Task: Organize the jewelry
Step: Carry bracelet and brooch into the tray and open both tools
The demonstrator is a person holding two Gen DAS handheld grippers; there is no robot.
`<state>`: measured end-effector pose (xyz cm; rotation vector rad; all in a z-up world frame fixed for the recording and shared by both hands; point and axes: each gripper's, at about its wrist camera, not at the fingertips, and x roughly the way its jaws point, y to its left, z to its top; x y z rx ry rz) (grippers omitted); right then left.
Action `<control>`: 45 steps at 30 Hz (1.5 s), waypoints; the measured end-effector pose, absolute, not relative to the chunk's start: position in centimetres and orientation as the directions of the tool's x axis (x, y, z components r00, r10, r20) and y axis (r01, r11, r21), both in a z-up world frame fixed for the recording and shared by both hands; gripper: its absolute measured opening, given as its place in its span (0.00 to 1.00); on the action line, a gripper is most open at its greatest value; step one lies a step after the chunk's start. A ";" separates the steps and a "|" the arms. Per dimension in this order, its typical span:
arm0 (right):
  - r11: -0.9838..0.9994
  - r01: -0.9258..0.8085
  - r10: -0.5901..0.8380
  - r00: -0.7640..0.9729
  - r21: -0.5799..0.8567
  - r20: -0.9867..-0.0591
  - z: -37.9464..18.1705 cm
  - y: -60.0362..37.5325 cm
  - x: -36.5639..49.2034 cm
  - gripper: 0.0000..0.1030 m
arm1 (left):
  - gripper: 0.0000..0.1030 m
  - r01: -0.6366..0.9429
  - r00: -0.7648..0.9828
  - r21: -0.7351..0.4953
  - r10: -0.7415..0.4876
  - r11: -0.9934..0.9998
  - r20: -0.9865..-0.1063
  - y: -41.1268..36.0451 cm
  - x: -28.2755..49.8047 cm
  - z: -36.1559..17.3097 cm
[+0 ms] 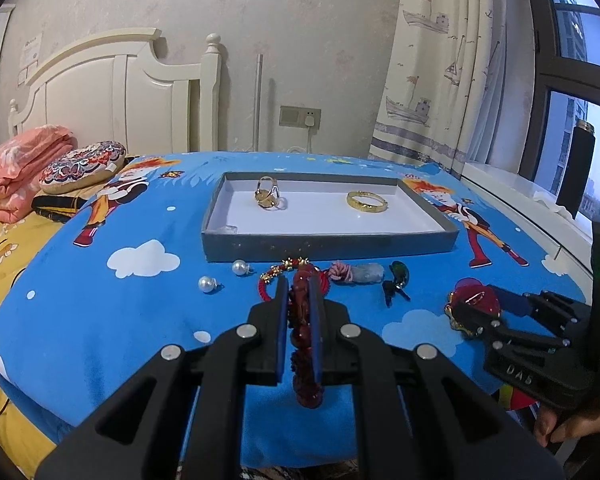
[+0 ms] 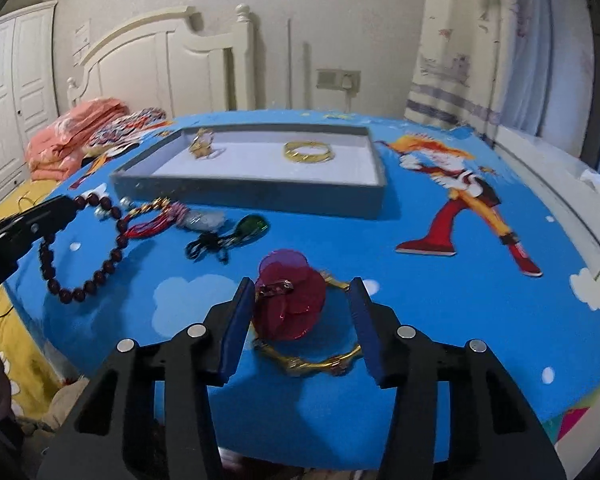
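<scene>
Your left gripper (image 1: 300, 312) is clamped on the dark red bead bracelet (image 2: 80, 248), just short of the grey shallow tray's (image 1: 328, 246) near wall. Your right gripper (image 2: 300, 320) stands open around the red flower clip (image 2: 290, 300) on the gold bangle (image 2: 312, 360), bare blue cloth (image 2: 440, 320) to its right.

A cream headboard (image 1: 112, 92) stands against a pale wall (image 1: 300, 40). Ship-print curtains (image 1: 436, 60) hang beside a daylit window (image 1: 572, 80).

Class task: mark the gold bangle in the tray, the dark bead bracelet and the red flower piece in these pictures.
Gold bangle (image 1: 367, 201): left wrist view, on its near rim.
Bead bracelet (image 2: 85, 286): right wrist view, on a bead of its lower loop.
Red flower piece (image 2: 296, 300): right wrist view, on a petal's middle.
</scene>
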<state>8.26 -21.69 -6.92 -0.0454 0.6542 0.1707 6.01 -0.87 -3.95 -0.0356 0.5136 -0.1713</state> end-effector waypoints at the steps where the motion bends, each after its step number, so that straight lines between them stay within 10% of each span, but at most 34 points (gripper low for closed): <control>1: 0.984 -0.178 0.145 0.780 0.007 -0.608 -7.0 -21.5 8.3 0.44 | 0.09 0.155 0.857 -0.076 -0.173 0.985 -0.486 -0.9 6.0 -4.0; 16: 0.978 -0.207 0.189 0.842 0.021 -0.506 -3.7 -21.0 6.3 0.34 | 0.09 0.197 0.882 -0.069 -0.207 0.978 -0.423 -1.5 4.2 -1.4; 45: 0.985 -0.169 0.165 0.797 0.048 -0.581 -1.2 -19.0 18.3 0.34 | 0.09 0.165 0.886 -0.016 -0.155 0.986 -0.437 -4.0 16.9 2.9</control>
